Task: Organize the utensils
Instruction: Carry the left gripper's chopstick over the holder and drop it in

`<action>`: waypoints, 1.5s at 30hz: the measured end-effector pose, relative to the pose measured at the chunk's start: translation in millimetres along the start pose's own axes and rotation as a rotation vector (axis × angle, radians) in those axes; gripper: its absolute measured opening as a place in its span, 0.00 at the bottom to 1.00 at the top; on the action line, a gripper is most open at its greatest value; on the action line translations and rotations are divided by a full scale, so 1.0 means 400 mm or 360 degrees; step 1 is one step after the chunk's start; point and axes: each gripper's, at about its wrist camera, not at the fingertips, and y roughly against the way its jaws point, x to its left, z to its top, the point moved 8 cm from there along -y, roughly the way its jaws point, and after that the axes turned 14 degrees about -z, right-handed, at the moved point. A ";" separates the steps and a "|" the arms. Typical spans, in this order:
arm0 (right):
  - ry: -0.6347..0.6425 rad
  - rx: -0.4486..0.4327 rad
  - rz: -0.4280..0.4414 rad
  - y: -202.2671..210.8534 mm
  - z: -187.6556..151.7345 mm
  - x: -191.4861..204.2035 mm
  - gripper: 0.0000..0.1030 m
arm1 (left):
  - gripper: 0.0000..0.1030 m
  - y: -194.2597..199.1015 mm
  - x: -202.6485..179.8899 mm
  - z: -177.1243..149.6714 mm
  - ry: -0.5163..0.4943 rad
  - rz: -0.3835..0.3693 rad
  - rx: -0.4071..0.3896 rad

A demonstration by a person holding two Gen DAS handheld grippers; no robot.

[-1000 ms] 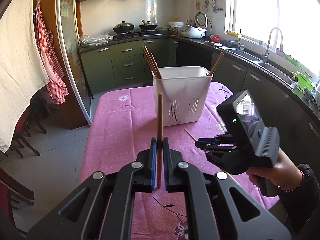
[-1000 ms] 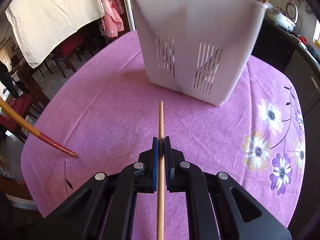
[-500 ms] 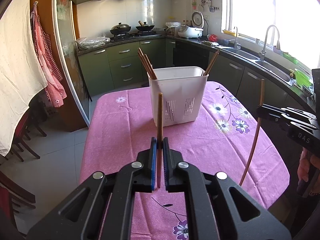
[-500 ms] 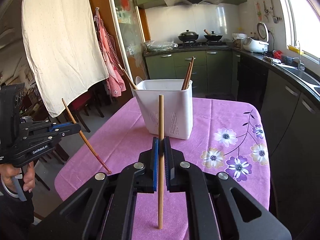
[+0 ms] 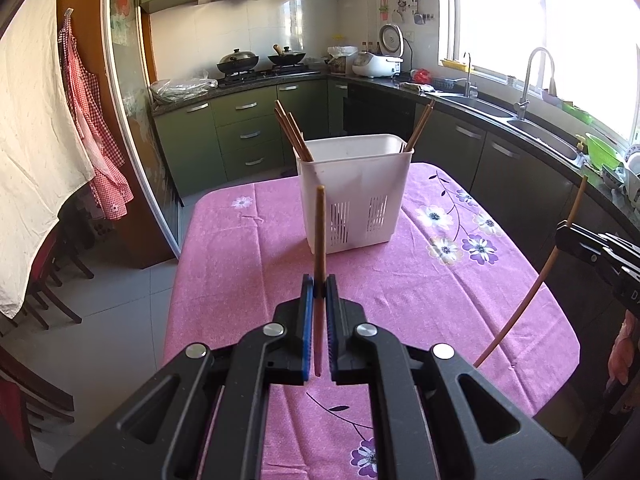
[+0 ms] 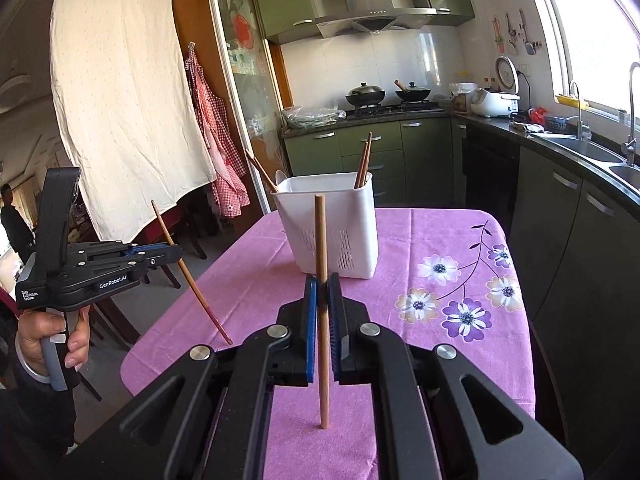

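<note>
Left tool [image 5: 316, 292] clamps a dark chopstick [image 5: 319, 236] upright; right tool [image 6: 322, 292] clamps a paler chopstick [image 6: 321, 256]. Both hang over the counter [image 5: 400, 288], draped in a pink floral cloth. Beyond: white utensil basket [image 5: 356, 188] holding more chopsticks; green kitchen cabinets [image 5: 244, 136] behind.

A home kitchen: green cabinets [image 6: 362, 140], range hood [image 6: 372, 10], woks on the stove [image 6: 365, 94], sink [image 5: 536, 138], rice cooker [image 5: 378, 65]

Right tool [image 5: 568, 236] cut by frame edge; caddy [image 5: 356, 192] interior hidden.
</note>
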 end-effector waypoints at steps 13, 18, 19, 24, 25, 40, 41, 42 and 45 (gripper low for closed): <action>-0.0010 -0.0008 0.0005 0.009 -0.009 -0.003 0.06 | 0.06 0.057 -0.026 0.052 -0.0022 -0.0035 -0.0037; -0.0010 -0.0012 0.0000 0.012 -0.011 -0.004 0.06 | 0.06 0.089 -0.040 0.130 -0.0048 -0.0107 -0.0073; -0.0009 -0.0013 0.0000 0.014 -0.011 -0.005 0.06 | 0.06 0.097 -0.043 0.155 -0.0055 -0.0116 -0.0092; -0.0004 -0.0014 0.0011 0.017 -0.013 -0.008 0.06 | 0.06 0.131 -0.071 0.293 -0.0105 -0.0139 -0.0227; 0.0000 -0.0014 0.0011 0.017 -0.014 -0.009 0.06 | 0.06 0.135 -0.078 0.324 -0.0113 -0.0144 -0.0256; -0.0024 0.0011 0.0037 0.009 -0.036 -0.034 0.07 | 0.06 -0.054 -0.062 0.563 -0.0119 0.0010 -0.0407; -0.0028 0.0014 0.0033 0.008 -0.036 -0.036 0.07 | 0.06 -0.078 -0.051 0.554 -0.0100 0.0015 -0.0380; -0.0029 0.0015 0.0029 0.007 -0.036 -0.038 0.07 | 0.06 -0.099 -0.039 0.544 -0.0079 0.0018 -0.0357; -0.0028 0.0019 0.0027 0.008 -0.036 -0.038 0.07 | 0.06 -0.137 -0.010 0.508 -0.0040 0.0018 -0.0302</action>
